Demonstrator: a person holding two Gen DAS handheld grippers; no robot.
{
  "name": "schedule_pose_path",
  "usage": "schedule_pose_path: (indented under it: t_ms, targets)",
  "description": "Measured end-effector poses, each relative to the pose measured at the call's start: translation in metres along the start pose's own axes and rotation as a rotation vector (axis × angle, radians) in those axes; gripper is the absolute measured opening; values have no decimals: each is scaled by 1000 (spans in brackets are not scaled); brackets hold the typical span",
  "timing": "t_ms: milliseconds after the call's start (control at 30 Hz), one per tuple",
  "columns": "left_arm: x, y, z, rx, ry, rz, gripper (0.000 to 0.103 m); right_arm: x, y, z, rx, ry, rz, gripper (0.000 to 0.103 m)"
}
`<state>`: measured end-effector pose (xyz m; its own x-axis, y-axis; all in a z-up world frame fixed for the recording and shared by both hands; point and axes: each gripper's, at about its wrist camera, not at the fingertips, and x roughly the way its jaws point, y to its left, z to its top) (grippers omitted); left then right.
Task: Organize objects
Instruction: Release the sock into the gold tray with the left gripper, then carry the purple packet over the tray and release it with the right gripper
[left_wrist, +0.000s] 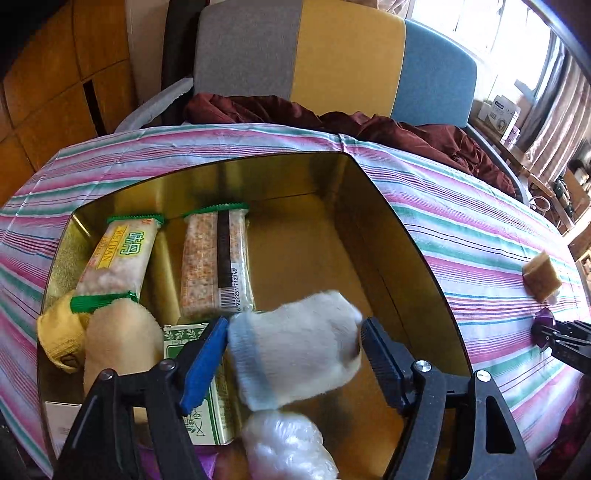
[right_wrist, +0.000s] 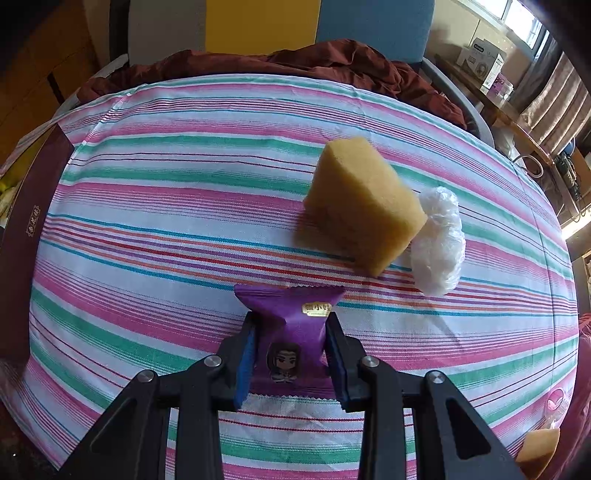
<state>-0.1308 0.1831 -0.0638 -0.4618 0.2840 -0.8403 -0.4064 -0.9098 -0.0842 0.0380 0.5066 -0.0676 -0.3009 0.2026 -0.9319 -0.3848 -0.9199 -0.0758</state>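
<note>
My left gripper (left_wrist: 295, 350) hangs open over a gold tin box (left_wrist: 332, 236). A white fluffy sock with a blue cuff (left_wrist: 295, 350) lies between its fingers, apart from the right one. The tin also holds two snack bars (left_wrist: 118, 258) (left_wrist: 216, 258), a beige fluffy sock (left_wrist: 118, 343), a yellow cloth (left_wrist: 59, 336), a green packet (left_wrist: 210, 413) and a crumpled plastic bag (left_wrist: 288, 446). My right gripper (right_wrist: 291, 350) is shut on a purple snack packet (right_wrist: 291, 325) just above the striped cloth (right_wrist: 184, 221). A yellow sponge (right_wrist: 362, 203) and a plastic bag (right_wrist: 439, 240) lie beyond it.
The tin's dark outer wall (right_wrist: 22, 229) is at the left edge of the right wrist view. A second sponge piece (right_wrist: 539, 450) lies at the lower right. A maroon cloth (left_wrist: 332, 122) and a chair (left_wrist: 332, 59) stand behind the table.
</note>
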Motion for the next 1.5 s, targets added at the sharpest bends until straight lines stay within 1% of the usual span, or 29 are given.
schedule_pose_path:
  t_ms: [67,133,167,200,233,367,467,633,767,967,1067,1133,1233,1300,1333,1433,1500]
  targets:
    - [-4,0,-1,1,-14,18,80,-2,1,-1,0,0,0,34]
    - [-10,2,-3,-12,-26,11,83,-2,1,-2,0,0,1,34]
    - [-13,3,-4,-15,-29,5,90,-1,1,-1,0,0,0,34]
    - [-17,3,-5,-20,-35,9,99,-1,1,-1,-1,1,0,34]
    - [-22,3,-7,-24,-48,21,103,-1,2,-1,-1,0,0,34]
    - [-49,-1,-18,-17,-147,72,103,-3,3,-3,0,-1,-1,34]
    - [-69,-4,-27,-10,-218,93,103,-4,4,-5,-2,-4,-5,34]
    - [-93,-4,-39,2,-289,89,103,-7,9,-9,-18,-15,-20,34]
    - [-104,-1,-47,8,-310,103,103,-9,12,-11,-20,-19,-29,34]
    - [-109,8,-61,-15,-294,110,103,-13,19,-14,-14,-27,-38,34]
    - [-111,13,-67,-17,-293,108,103,-21,29,-16,-16,-35,-2,34]
    - [-114,16,-71,-14,-304,114,103,-23,39,-9,-27,-51,23,34]
    - [-119,22,-75,-25,-318,117,103,-43,63,-7,-43,-96,97,34]
    - [-121,27,-77,-35,-320,116,103,-61,87,-4,-84,-137,139,34]
    - [-122,30,-77,-40,-322,115,103,-63,97,3,-107,-157,163,34]
    - [-125,37,-80,-57,-327,118,103,-91,137,8,-187,-217,248,34]
    - [-126,42,-81,-68,-328,118,103,-105,169,7,-252,-241,296,34]
